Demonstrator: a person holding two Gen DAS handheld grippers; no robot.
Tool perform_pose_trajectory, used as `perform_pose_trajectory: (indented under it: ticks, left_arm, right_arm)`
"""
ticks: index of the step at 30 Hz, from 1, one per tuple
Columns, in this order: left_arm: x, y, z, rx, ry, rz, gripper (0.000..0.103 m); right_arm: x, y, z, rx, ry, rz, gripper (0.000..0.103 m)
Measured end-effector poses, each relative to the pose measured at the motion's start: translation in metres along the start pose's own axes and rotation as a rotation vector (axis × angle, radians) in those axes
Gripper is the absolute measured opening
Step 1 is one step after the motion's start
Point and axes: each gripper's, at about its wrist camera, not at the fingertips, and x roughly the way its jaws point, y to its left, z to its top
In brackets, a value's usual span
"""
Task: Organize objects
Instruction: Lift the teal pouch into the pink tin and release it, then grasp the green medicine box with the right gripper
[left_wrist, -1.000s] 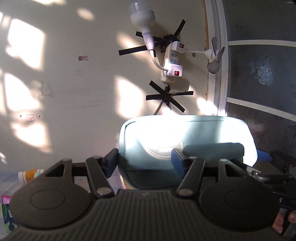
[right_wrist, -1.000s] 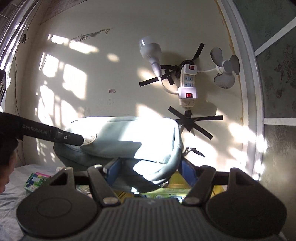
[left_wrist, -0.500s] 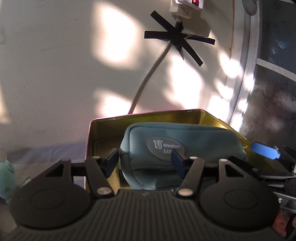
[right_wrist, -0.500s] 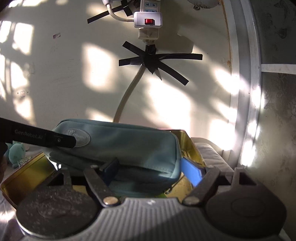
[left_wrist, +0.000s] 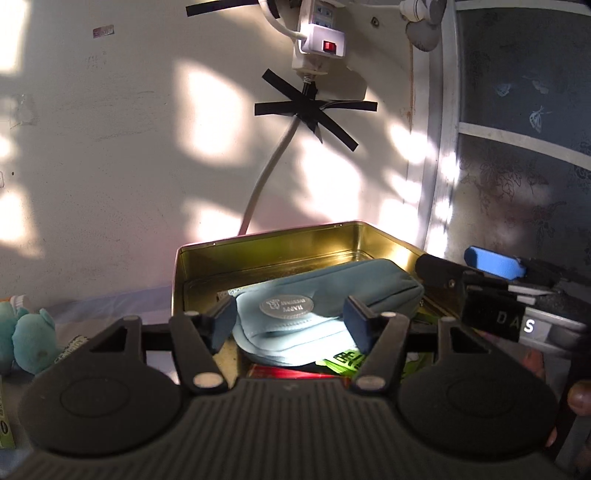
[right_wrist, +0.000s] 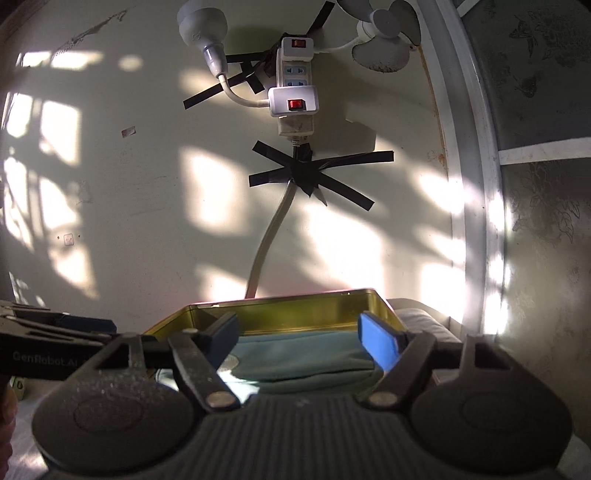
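A teal zip pouch (left_wrist: 325, 306) with a round silver badge lies in an open gold tin box (left_wrist: 273, 254), on top of green and red packets. It also shows in the right wrist view (right_wrist: 303, 354) inside the tin (right_wrist: 295, 314). My left gripper (left_wrist: 290, 321) is open, its fingers apart on either side of the pouch's near end and not pressing it. My right gripper (right_wrist: 299, 334) is open and sits just above and behind the pouch. The right gripper's blue fingertip (left_wrist: 493, 262) shows at the right of the left wrist view.
The tin stands against a cream wall with a taped power strip (right_wrist: 295, 103) and its cable (right_wrist: 269, 243). Teal plush toys (left_wrist: 26, 328) sit left of the tin. A window frame (left_wrist: 443, 147) runs up the right side. A grey cushion (right_wrist: 417, 317) lies right of the tin.
Both grippers lowered the pouch from mid-air into the tin. Both have since opened and let go, and the pouch now rests in the tin.
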Motion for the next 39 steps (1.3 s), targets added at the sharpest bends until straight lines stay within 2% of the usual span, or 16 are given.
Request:
perform_pose_trajectory:
  ticks: [3, 7, 13, 18, 20, 23, 24, 25, 27, 28, 30, 33, 36, 39]
  left_arm:
    - [-0.034, 0.005, -0.017, 0.01, -0.016, -0.02, 0.068]
    - [-0.068, 0.022, -0.053, 0.011, 0.031, -0.013, 0.068]
    - [-0.084, 0.063, -0.104, -0.04, 0.183, 0.089, 0.068]
    - [-0.103, 0.116, -0.132, -0.127, 0.243, 0.195, 0.068]
    - [-0.115, 0.143, -0.138, -0.153, 0.228, 0.258, 0.068]
    - [-0.129, 0.19, -0.142, -0.182, 0.22, 0.413, 0.068]
    - [-0.134, 0.208, -0.145, -0.172, 0.199, 0.491, 0.068]
    - [-0.137, 0.226, -0.147, -0.214, 0.206, 0.541, 0.066]
    - [-0.151, 0.263, -0.15, -0.392, 0.153, 0.521, 0.066]
    - [-0.163, 0.279, -0.156, -0.495, 0.096, 0.494, 0.067]
    - [-0.169, 0.287, -0.158, -0.56, 0.055, 0.503, 0.067]
    - [-0.169, 0.274, -0.155, -0.499, 0.019, 0.512, 0.068]
    - [-0.164, 0.262, -0.152, -0.419, 0.02, 0.514, 0.068]
    - [-0.165, 0.259, -0.152, -0.403, 0.006, 0.514, 0.068]
  right_arm:
    - [-0.024, 0.01, -0.006, 0.042, -0.003, 0.046, 0.068]
    - [-0.053, 0.036, -0.022, 0.059, 0.018, 0.112, 0.068]
    - [-0.062, 0.084, -0.049, 0.028, 0.157, 0.215, 0.068]
    - [-0.049, 0.134, -0.063, -0.048, 0.291, 0.334, 0.067]
    - [-0.043, 0.155, -0.066, -0.074, 0.33, 0.378, 0.067]
    - [-0.029, 0.188, -0.069, -0.083, 0.393, 0.45, 0.067]
    - [-0.022, 0.2, -0.07, -0.083, 0.412, 0.475, 0.067]
    - [-0.015, 0.211, -0.07, -0.082, 0.426, 0.497, 0.067]
    - [0.003, 0.237, -0.07, -0.071, 0.45, 0.537, 0.067]
    - [0.013, 0.248, -0.07, -0.052, 0.46, 0.561, 0.067]
    - [0.037, 0.269, -0.069, 0.007, 0.489, 0.607, 0.067]
    - [0.079, 0.299, -0.069, 0.082, 0.52, 0.641, 0.068]
    - [0.111, 0.324, -0.072, 0.077, 0.501, 0.637, 0.073]
    - [0.137, 0.338, -0.076, 0.123, 0.551, 0.644, 0.074]
